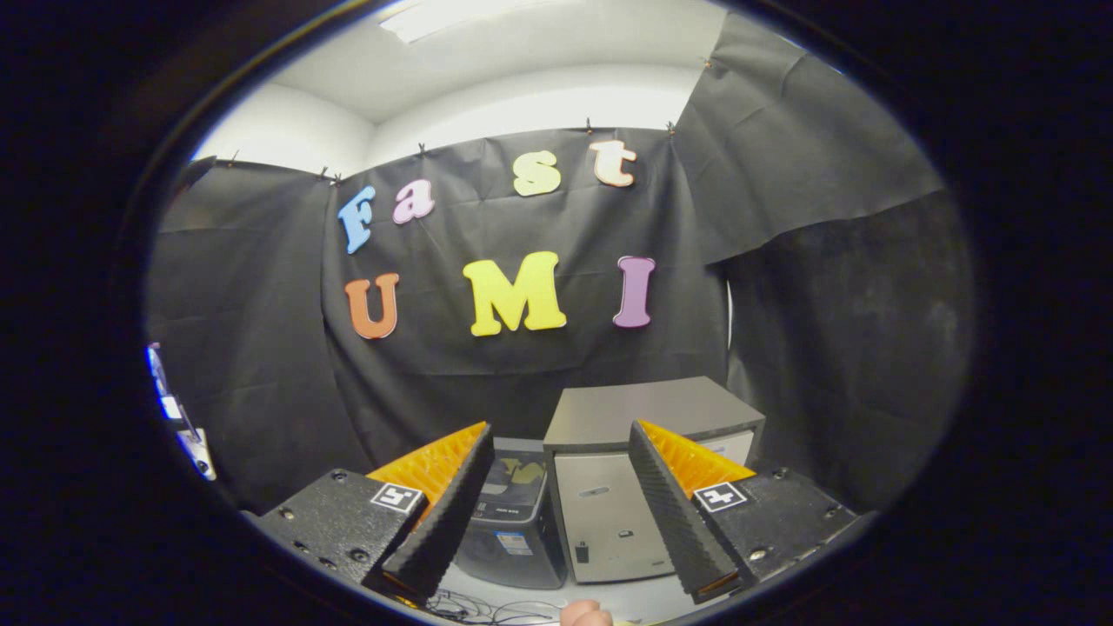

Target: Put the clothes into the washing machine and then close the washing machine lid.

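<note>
- Down at the near edge, between the two fingers, a fingertip [584,614] of a person pokes into sight, beside a tangle of thin cables [487,609] on the pale tabletop [643,598].
- Gripper [556,487] sits wide open, fingers well apart, nothing between the pads, gripping nothing.
- Just ahead, in the gap, stand two boxy machines side by side, close to touching.
- Left one is a dark washer [513,522], low, with something yellowish [522,472] showing at its top; whether that is clothing cannot be told.
- Right one is a grey cabinet [639,469], taller, flat lid on top, pale front panel with a small handle.
- Beyond both hangs the black cloth wall [261,348], creased, pinned along its top edge.
- Off to the left against the cloth, a small bright object [178,417], too blurred to name.
- Above the cloth, white wall and a ceiling light [452,13].
</note>
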Tool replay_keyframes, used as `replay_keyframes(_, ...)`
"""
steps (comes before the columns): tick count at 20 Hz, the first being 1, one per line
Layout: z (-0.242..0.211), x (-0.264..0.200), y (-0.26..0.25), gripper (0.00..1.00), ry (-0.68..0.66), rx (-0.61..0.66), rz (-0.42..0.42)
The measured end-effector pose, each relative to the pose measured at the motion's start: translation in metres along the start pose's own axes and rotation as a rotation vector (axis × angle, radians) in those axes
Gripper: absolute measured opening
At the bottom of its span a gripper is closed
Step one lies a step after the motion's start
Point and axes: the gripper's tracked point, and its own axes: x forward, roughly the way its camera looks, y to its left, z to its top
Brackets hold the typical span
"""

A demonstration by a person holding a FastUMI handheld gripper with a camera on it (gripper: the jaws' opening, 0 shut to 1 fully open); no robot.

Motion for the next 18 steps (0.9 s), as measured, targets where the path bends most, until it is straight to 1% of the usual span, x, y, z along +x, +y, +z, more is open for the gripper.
replay_keyframes(18, 0.0024, 0.0030, -0.0018, 0.98, 0.017, -0.008, -0.013)
